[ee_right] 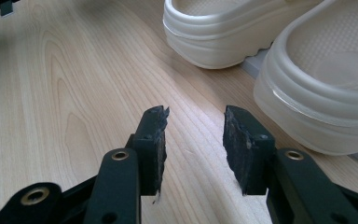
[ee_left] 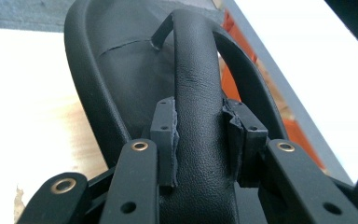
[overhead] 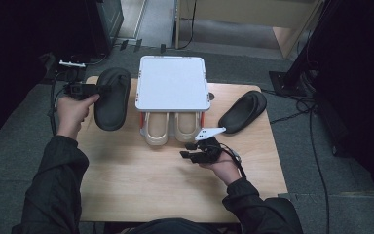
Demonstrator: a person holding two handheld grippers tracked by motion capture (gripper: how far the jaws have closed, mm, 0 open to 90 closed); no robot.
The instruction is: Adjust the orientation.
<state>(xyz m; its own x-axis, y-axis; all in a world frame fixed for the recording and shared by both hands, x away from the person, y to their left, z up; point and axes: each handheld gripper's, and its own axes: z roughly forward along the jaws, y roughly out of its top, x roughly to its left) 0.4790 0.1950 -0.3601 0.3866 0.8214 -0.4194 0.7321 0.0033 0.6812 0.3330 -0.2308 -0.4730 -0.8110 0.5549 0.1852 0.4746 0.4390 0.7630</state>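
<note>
My left gripper (overhead: 102, 89) is shut on the strap of a black slipper (overhead: 112, 99) at the table's back left; the slipper is lifted off the wood. In the left gripper view both pads (ee_left: 164, 140) press the black strap (ee_left: 198, 102). A second black slipper (overhead: 242, 111) lies at the back right. Two cream slippers (overhead: 170, 127) stick out from under a white-topped rack (overhead: 172, 83). My right gripper (overhead: 189, 150) hovers open over the table just in front of them, with bare wood between its pads (ee_right: 153, 144) and the cream slippers (ee_right: 307, 79) ahead.
The wooden table (overhead: 165, 190) has free surface in front. The rack has orange-red side parts (ee_left: 303, 135). Cables (overhead: 316, 146) run on the grey floor at the right, and dark equipment stands around the back.
</note>
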